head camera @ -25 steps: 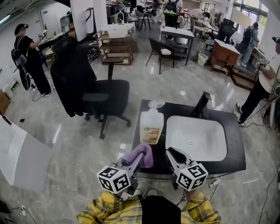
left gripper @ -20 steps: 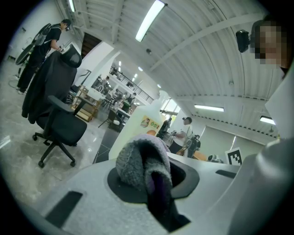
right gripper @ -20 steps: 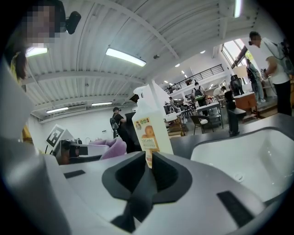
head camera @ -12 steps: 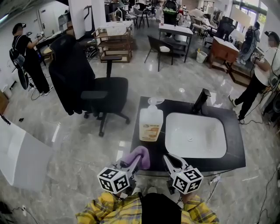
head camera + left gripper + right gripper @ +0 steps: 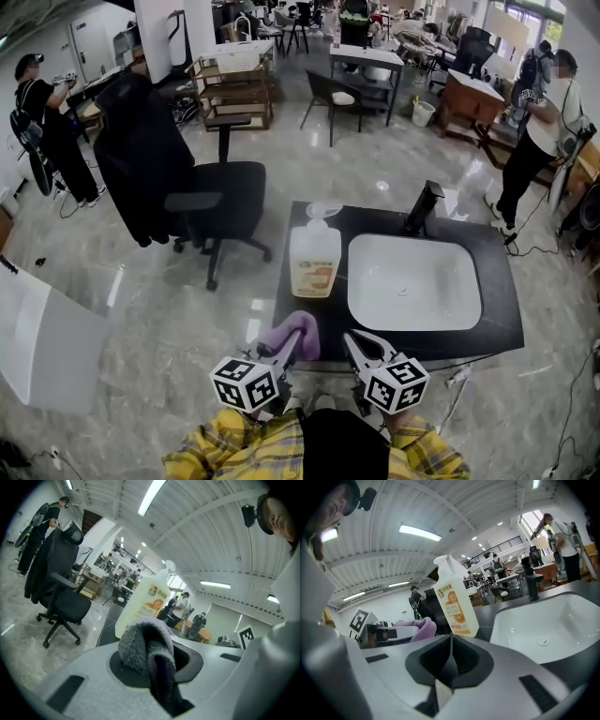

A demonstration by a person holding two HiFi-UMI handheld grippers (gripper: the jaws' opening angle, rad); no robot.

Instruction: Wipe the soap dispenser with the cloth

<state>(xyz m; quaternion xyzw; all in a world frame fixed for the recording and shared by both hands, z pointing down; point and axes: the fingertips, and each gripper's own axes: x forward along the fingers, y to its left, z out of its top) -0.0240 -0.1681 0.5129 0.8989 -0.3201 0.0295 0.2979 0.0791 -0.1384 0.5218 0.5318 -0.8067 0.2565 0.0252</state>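
Observation:
The soap dispenser (image 5: 314, 258), a clear pump bottle with an orange label, stands upright on the left part of the black counter (image 5: 497, 330). It also shows in the left gripper view as the bottle (image 5: 140, 603) and in the right gripper view as the bottle (image 5: 454, 604). My left gripper (image 5: 292, 349) is shut on a bunched purple cloth (image 5: 292, 333) at the counter's near edge, short of the bottle. The cloth (image 5: 143, 646) fills the left gripper (image 5: 157, 665). My right gripper (image 5: 352, 343) has just been closing and is shut with nothing between its pads, as seen on the right gripper (image 5: 449, 660).
A white sink basin (image 5: 412, 281) with a black faucet (image 5: 422, 206) takes up the counter's right part. A black office chair (image 5: 211, 202) stands on the floor to the left. People stand at the far left (image 5: 42, 122) and far right (image 5: 534, 141).
Both grippers have sunk a little by the counter's near edge. The right jaws went from slightly apart to together. The cloth stays in the left gripper.

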